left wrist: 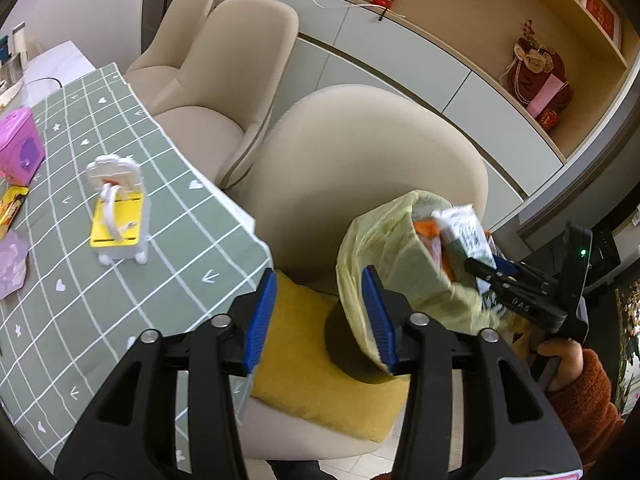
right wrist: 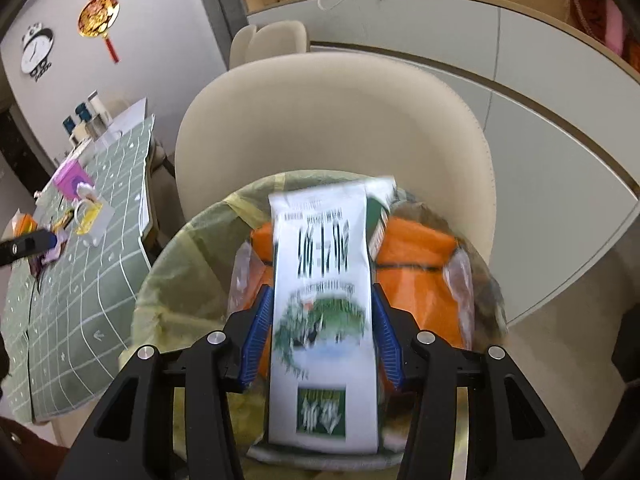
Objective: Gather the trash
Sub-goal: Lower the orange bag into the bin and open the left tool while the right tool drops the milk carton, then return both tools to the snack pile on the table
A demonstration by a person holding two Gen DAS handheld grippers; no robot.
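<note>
Trash is partly collected, as far as I can judge: the yellow-lined bin standing on the mustard cushion of the beige chair already holds an orange packet and some clear wrapping. My right tool holds a white carton between its blue pads, right over the mouth of the bin, so I judge that I am dropping it in. The pads sit against both sides of the carton; whether they press it firmly or are letting go I cannot tell, since the picture is blurred. The carton is tall and flat-sided, printed with dark characters and a green landscape scene, with a green panel at the near end. It lies lengthwise along the tool, its far end reaching across the orange packet.

My left tool is open and empty, its jaws set wide apart just beside the bin's liner, above the cushion.

What is left lies on the green checked tabletop: a yellow snack wrapper and a pale purple packet near its left edge look like trash. A pink box and a white-and-yellow stand also sit there; I cannot say whether they count.
</note>
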